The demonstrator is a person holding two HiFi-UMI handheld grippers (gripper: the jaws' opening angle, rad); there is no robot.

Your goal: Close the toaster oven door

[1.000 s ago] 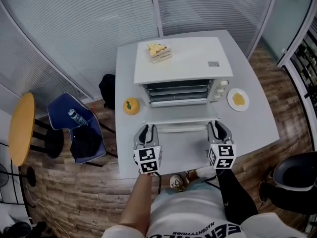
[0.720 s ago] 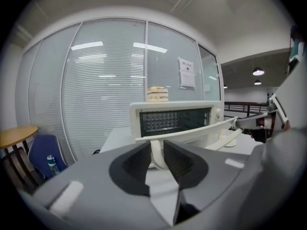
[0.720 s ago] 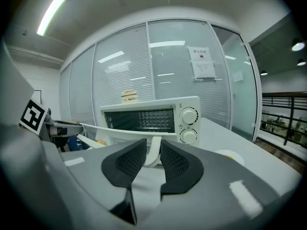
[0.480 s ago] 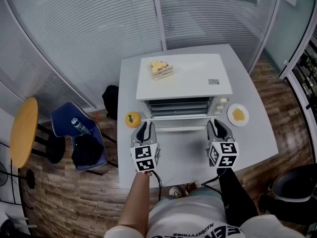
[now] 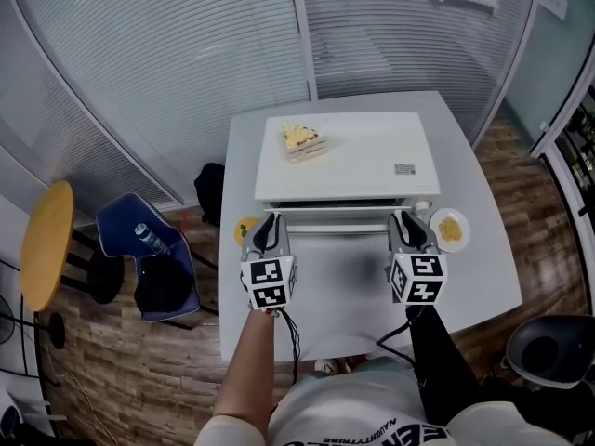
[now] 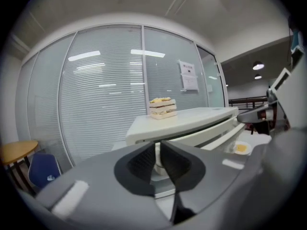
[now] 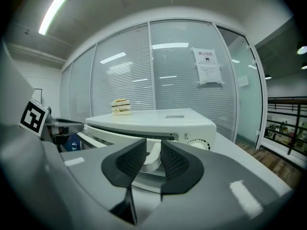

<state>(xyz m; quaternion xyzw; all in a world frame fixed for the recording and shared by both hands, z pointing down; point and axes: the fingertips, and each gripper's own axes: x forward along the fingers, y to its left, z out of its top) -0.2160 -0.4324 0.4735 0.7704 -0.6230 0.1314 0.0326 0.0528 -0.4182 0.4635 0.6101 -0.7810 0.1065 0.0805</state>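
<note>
The toaster oven point(image 5: 349, 156) is standing at the table's point(image 5: 483, 268) far edge. Its door point(image 6: 210, 131), lying flat a second ago, is now standing almost upright, with a narrow gap remaining. The left gripper point(image 5: 270, 221), its jaws just closing further, and the right gripper point(image 5: 402, 218) are each clamping the door handle point(image 7: 151, 157) between narrowly parted jaws. Only a short final push appears to be remaining.

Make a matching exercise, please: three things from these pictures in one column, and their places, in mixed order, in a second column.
Things:
1. sandwich
2. plate
3. bottle

Places:
A. on the blue chair
B. on top of the oven
C. on the table, to the right of the oven

Pairs: 1-B, 2-C, 3-A
</note>
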